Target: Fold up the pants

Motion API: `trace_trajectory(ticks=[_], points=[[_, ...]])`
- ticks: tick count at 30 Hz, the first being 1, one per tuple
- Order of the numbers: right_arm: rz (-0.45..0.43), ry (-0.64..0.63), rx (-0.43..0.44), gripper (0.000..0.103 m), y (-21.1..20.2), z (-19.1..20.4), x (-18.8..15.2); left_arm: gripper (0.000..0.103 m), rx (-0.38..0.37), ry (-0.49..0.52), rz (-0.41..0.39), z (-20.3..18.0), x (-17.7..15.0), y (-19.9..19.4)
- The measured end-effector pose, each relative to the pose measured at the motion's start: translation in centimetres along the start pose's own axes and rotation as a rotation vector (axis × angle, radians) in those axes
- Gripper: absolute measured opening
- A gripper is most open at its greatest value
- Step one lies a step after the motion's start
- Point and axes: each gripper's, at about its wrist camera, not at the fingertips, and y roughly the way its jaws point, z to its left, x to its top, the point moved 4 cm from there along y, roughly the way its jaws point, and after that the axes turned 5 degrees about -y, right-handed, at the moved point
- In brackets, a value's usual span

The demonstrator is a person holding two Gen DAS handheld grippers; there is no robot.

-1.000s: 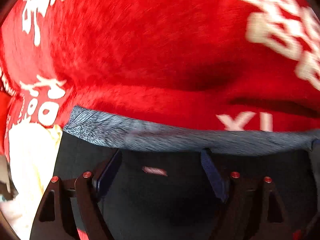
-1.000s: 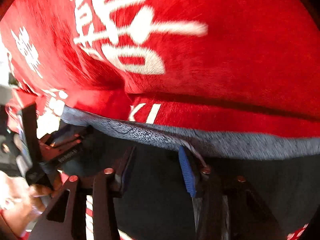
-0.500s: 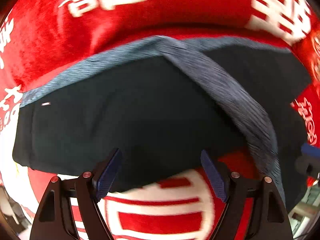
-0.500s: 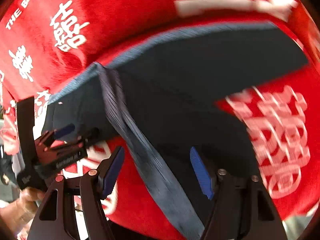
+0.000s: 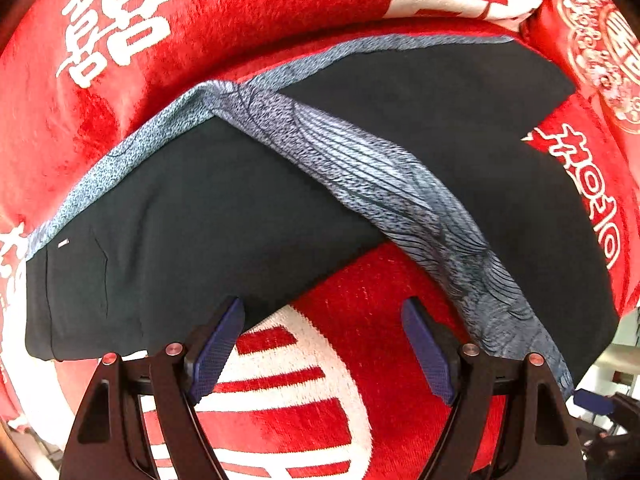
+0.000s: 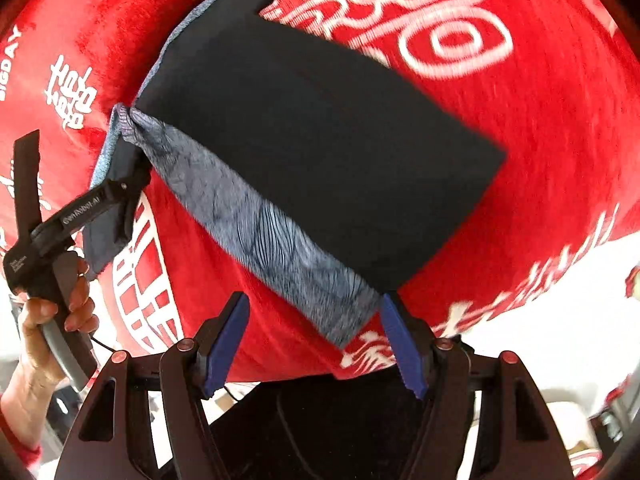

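Observation:
The dark navy pants (image 5: 208, 216) with a grey-blue patterned side stripe (image 5: 384, 184) lie bent into a V on a red blanket with white characters (image 5: 248, 20). My left gripper (image 5: 322, 350) is open and empty, just in front of the near hem. In the right wrist view the pants (image 6: 320, 148) lie flat with the stripe (image 6: 256, 232) running towards me. My right gripper (image 6: 314, 344) is open and empty at the stripe's near end. The left gripper (image 6: 120, 192) also shows there, held in a hand at the pants' left edge.
The red blanket (image 6: 540, 140) covers the whole surface and drops off at its near edge. A hand (image 6: 48, 320) holds the left gripper's handle. A pale floor or surface (image 6: 560, 320) shows at the lower right.
Both grippers have pulled back and up from the pants. A second ago the fabric lay close in front of the fingers; now the pants lie folded on the blanket, both grippers clear of them.

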Motion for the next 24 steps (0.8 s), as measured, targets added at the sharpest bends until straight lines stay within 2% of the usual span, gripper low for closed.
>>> trace_trajectory(ticks=[2,3,5,9,12,13,15,16,18,24], points=[[-0.016,0.009,0.013,0.064,0.6,0.2,-0.5,0.082,0.0,0.014,-0.01,0.0,-0.4,-0.1],[-0.02,0.022,0.023,0.062,0.9,0.0,-0.8,0.082,-0.002,0.019,-0.01,1.1,-0.8,0.0],[-0.033,0.065,0.032,0.059,1.3,-0.2,-1.4,0.082,-0.017,0.023,-0.009,0.3,-1.6,-0.1],[-0.047,0.093,0.049,0.059,1.3,-0.8,-2.3,0.082,-0.029,0.04,-0.007,-0.8,-2.8,0.0],[-0.061,0.087,0.099,0.058,1.9,-0.2,-1.6,0.082,-0.041,0.049,-0.002,-1.4,-3.7,0.3],[-0.063,0.088,0.11,0.055,2.0,0.0,-1.5,0.082,-0.04,0.054,-0.003,-1.0,-4.1,0.4],[-0.051,0.087,0.14,0.025,2.3,0.5,-1.1,0.082,-0.04,0.055,-0.004,-0.2,-4.9,0.6],[-0.046,0.083,0.141,0.018,2.1,0.7,-0.9,0.082,-0.042,0.052,0.002,-0.2,-5.1,0.6],[-0.057,0.051,0.147,0.014,1.0,1.3,-0.4,0.082,-0.048,0.045,0.009,-0.7,-5.1,0.6],[-0.081,-0.096,0.181,0.013,-3.8,3.1,3.3,0.082,-0.067,-0.007,0.026,-1.4,-3.1,0.8]])
